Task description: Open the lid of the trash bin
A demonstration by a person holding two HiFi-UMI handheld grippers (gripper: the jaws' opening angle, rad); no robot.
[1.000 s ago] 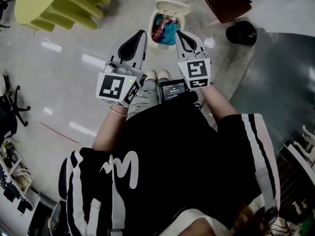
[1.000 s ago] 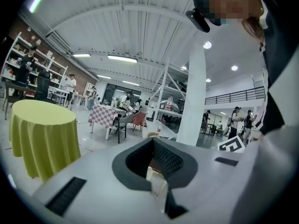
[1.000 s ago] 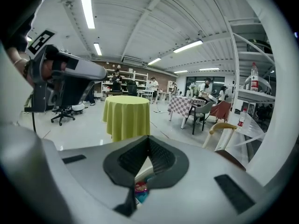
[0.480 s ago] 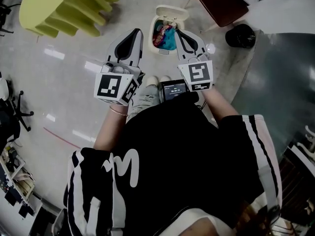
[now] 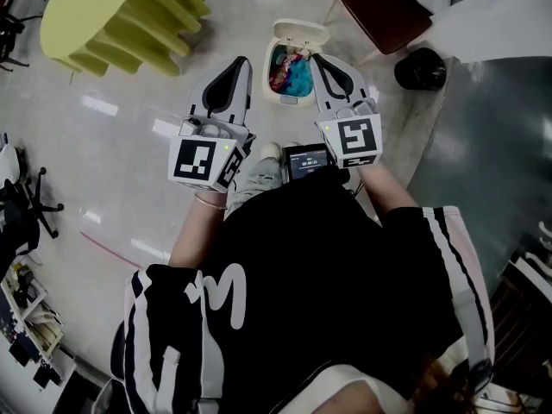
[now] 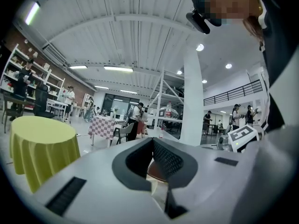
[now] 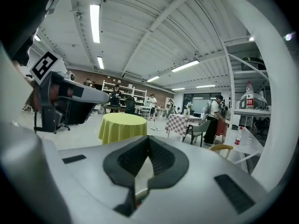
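The left gripper [image 5: 244, 59] [image 6: 152, 139] is pressed together at its tips, with nothing between its dark ribbed pads, and the right gripper [image 5: 316, 57] [image 7: 148, 137] is likewise closed and empty. Both are held out side by side in front of the person. The small white plastic trash bin [image 5: 289, 101] stands on the pale glossy floor [image 5: 129, 145] just beyond and between their tips. Its white lid [image 5: 299, 31] is tipped back on the far side, baring blue and pink rubbish [image 5: 290, 72]. The right gripper's tip overlaps the bin's right rim from above; contact cannot be told. A round table under a yellow-green cloth [image 5: 121, 11] [image 7: 122, 125] stands far left, well apart.
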